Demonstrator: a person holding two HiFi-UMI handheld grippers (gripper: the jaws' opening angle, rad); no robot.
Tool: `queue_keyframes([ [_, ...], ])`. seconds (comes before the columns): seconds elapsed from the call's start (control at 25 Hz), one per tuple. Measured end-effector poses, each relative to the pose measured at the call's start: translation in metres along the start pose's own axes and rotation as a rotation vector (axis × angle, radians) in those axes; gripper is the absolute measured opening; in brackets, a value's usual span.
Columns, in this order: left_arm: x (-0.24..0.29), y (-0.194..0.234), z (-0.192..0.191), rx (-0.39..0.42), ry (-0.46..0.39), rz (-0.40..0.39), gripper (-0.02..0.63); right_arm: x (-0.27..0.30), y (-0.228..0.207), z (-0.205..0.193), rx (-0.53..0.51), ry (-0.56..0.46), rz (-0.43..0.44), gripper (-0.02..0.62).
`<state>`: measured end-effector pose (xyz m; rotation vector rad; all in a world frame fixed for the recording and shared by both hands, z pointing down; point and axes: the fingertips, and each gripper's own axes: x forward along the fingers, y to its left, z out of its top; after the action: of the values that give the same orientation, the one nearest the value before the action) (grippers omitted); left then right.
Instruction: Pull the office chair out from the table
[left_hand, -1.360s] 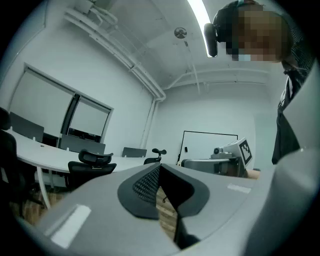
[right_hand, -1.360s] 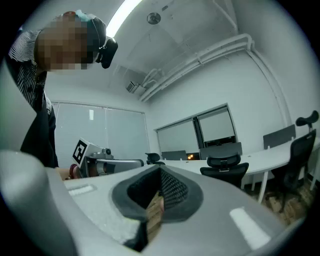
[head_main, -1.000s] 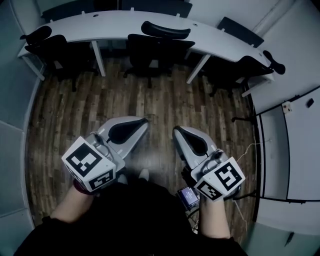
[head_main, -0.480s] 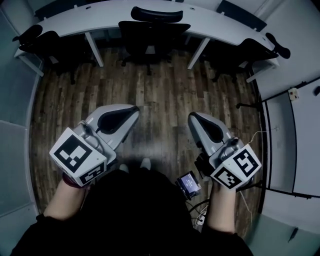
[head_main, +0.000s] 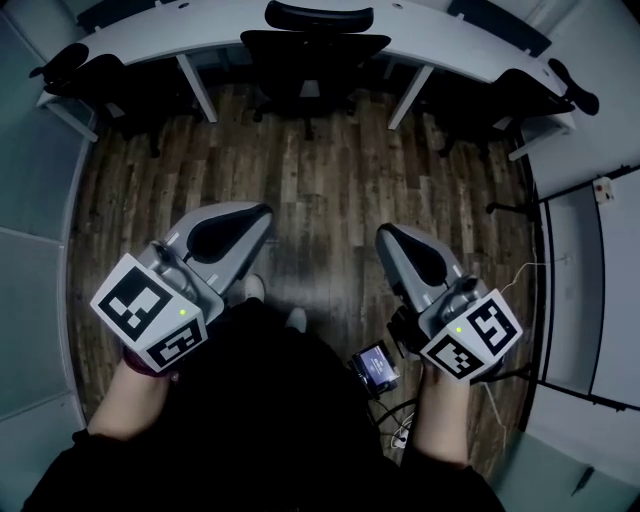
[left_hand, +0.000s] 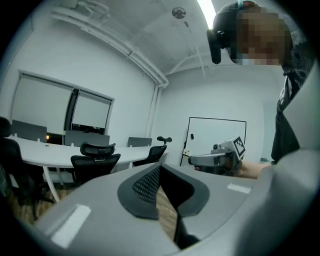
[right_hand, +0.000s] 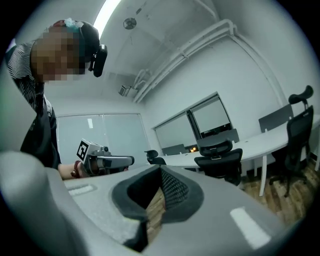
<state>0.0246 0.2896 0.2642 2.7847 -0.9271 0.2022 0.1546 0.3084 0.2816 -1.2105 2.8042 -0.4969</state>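
Note:
The black office chair stands tucked under the curved white table at the top of the head view, headrest above the tabletop. It also shows in the left gripper view and the right gripper view. My left gripper and right gripper hover over the wooden floor, well short of the chair and side by side. Both are shut with nothing between the jaws.
Two more black chairs sit at the table, one left and one right. White cabinet panels line the right side. A small device and cables lie by my feet. A whiteboard hangs on the wall.
Both grippers have drifted apart, the left one leftward and the right one rightward. The table and chair have slid toward the top edge of the head view. Jaws stay shut.

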Motion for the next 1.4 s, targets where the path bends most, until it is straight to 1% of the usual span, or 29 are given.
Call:
queue_keyframes([
  [0.08, 0.002, 0.004, 0.0, 0.0, -0.002, 0.009, 0.003, 0.009, 0.003, 0.0, -0.021, 0.011, 0.016, 0.002],
  [0.2, 0.004, 0.014, 0.0, -0.046, -0.021, -0.003, 0.003, 0.024, 0.004, 0.004, -0.034, 0.017, 0.03, 0.002],
  [0.32, 0.01, 0.028, 0.003, -0.067, -0.027, -0.009, 0.003, 0.035, -0.001, 0.013, -0.039, 0.02, 0.025, 0.002],
  [0.52, 0.032, 0.055, 0.016, -0.077, -0.065, -0.024, 0.003, 0.055, -0.018, 0.024, -0.062, 0.035, 0.011, 0.002],
  [0.64, 0.042, 0.076, 0.024, -0.07, -0.067, -0.038, 0.003, 0.076, -0.031, 0.034, -0.081, 0.043, 0.0, 0.002],
  [0.84, 0.054, 0.121, 0.037, -0.063, -0.068, -0.046, 0.003, 0.119, -0.045, 0.049, -0.094, 0.04, 0.004, 0.002],
  [1.16, 0.067, 0.196, 0.046, -0.04, -0.045, -0.078, 0.003, 0.207, -0.056, 0.056, -0.08, 0.058, 0.006, 0.002],
  [1.4, 0.06, 0.26, 0.054, -0.058, -0.072, -0.073, 0.003, 0.268, -0.057, 0.066, -0.093, 0.083, -0.007, 0.002],
])
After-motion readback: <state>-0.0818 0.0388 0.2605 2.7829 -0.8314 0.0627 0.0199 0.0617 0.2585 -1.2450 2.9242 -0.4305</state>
